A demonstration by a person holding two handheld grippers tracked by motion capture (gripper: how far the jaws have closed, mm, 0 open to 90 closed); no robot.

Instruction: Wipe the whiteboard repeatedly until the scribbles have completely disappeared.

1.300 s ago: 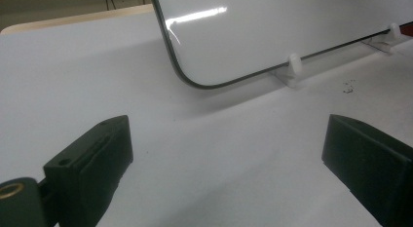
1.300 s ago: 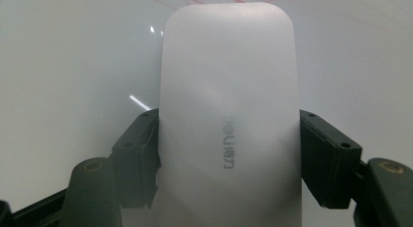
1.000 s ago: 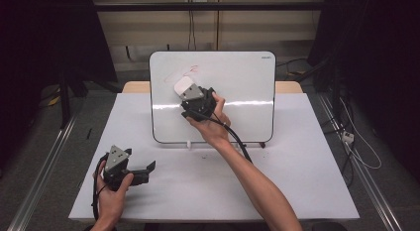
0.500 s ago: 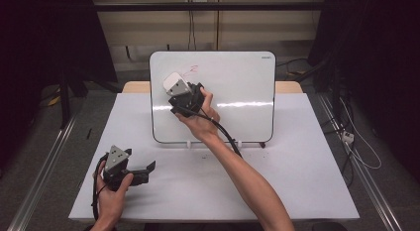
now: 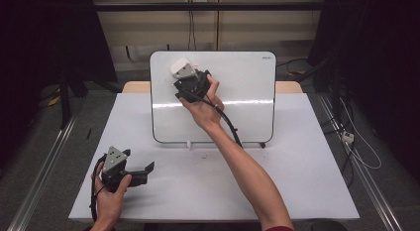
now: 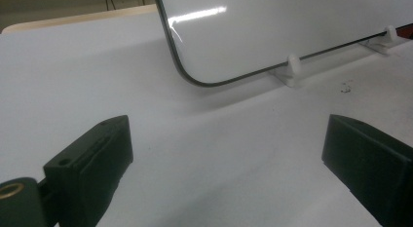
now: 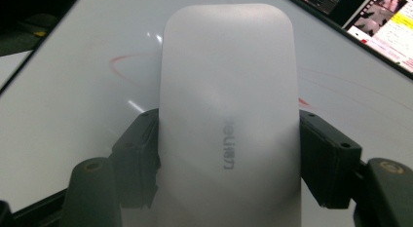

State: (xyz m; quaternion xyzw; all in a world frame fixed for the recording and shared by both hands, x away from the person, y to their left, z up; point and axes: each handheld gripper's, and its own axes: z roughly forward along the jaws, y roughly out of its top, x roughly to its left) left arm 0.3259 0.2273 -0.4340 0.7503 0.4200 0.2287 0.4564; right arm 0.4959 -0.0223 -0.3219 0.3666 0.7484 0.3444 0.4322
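A white whiteboard [image 5: 237,107] stands upright on small white feet [image 6: 292,66] at the back of the table. My right gripper [image 5: 182,75] is shut on a white eraser [image 5: 179,67] and holds it flat against the board's upper left part. In the right gripper view the eraser [image 7: 229,105] sits between both black fingers [image 7: 139,154], with faint red marks [image 7: 126,66] on the board [image 7: 73,90] beside it. My left gripper [image 5: 141,164] rests in a hand at the table's front left, open, with nothing between its fingers [image 6: 92,159].
The white table top [image 5: 297,181] spreads in front of the board. A small dark speck [image 6: 347,86] lies near the board's foot. Metal rails [image 5: 44,161] run along the floor on both sides, and cables [image 5: 356,146] trail at the right.
My right gripper has slid up and to the left across the board with the eraser, onto the spot where a red mark showed. The left gripper has stayed put.
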